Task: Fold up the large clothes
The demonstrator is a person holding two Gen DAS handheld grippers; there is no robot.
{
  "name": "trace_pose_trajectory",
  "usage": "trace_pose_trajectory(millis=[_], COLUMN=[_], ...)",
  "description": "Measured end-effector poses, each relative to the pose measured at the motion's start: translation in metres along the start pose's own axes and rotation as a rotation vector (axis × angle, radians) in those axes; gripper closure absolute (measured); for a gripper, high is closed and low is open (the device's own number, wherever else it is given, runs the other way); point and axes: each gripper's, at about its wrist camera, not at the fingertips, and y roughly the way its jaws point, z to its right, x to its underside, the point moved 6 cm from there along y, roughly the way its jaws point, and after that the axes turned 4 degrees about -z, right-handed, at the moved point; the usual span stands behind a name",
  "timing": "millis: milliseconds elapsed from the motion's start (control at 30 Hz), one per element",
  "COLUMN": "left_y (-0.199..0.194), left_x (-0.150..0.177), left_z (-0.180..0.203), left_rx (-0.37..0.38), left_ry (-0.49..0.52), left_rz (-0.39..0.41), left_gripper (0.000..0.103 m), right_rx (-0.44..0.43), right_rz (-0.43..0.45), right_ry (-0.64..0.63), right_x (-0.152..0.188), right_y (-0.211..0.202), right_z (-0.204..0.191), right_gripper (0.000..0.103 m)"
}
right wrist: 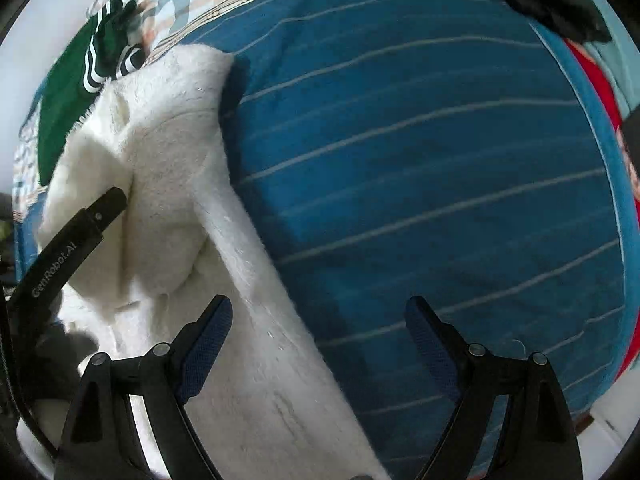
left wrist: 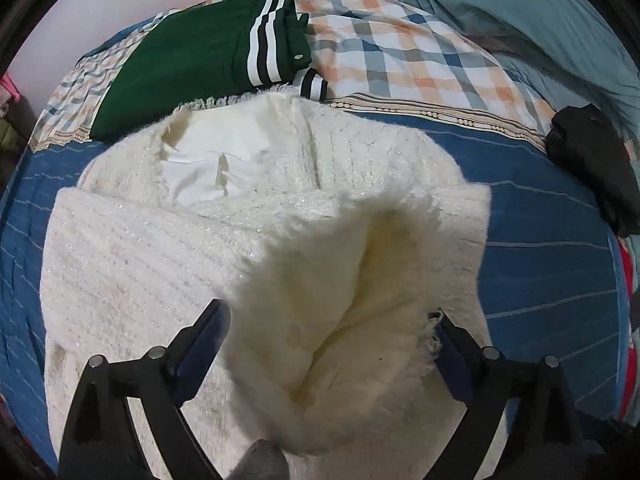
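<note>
"GenRobot.AI", seemingly, on left tongs (right wrist: 76,240)

**Soft indoor light, fisheye bend, blur on the right**

Both views are evenly and moderately lit, with no glare. The left wrist view is sharp: the white garment (left wrist: 256,240) ahead of the left tongs (left wrist: 332,316) shows its weave clearly, and a fold throws a soft shadow just beyond the tongs. The right wrist view is smeared by motion; the stripes of the blue bedcover (right wrist: 420,160) beyond the right tongs (right wrist: 320,312) look soft. Both pictures bulge strongly, and black lens corners ring each frame
</note>
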Motion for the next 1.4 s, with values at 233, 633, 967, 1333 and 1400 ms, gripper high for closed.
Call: trace_pose_trajectory(millis=[233,633,967,1333,1400], left_y=[-0.060,-0.069,-0.080,-0.069,-0.063], left_x=[0.039,0.191,0.224,0.259,0.265], left_z=[-0.077,-0.239,-0.259,-0.321,-0.334], left_rx=[-0.053,-0.398,-0.427,-0.608,-0.600], left_ry=[-0.210,-0.497,-0.595,-0.543,-0.572], left_rz=[0.048,-0.166,-0.193,-0.258,-0.281], left_gripper=[0.008,0.008,0.008,0.008,0.008], right_rx=[-0.229,-0.424,-0.255,-0.225,-0.365], right_rz=[0.038,-0.154,0.178,0.048,-0.103], right_ry=[0.032,-0.097,-0.297,-0.101,-0.115], right_x=[-0.010,-0.047,-0.070,-0.009,0.032], right_y=[-0.040,0.030,-0.035,-0.036,-0.012], right_z=[-0.009,-0.125,-0.150,-0.111,-0.137], right_gripper=[0.013,0.014,0.087,0.058,0.058])
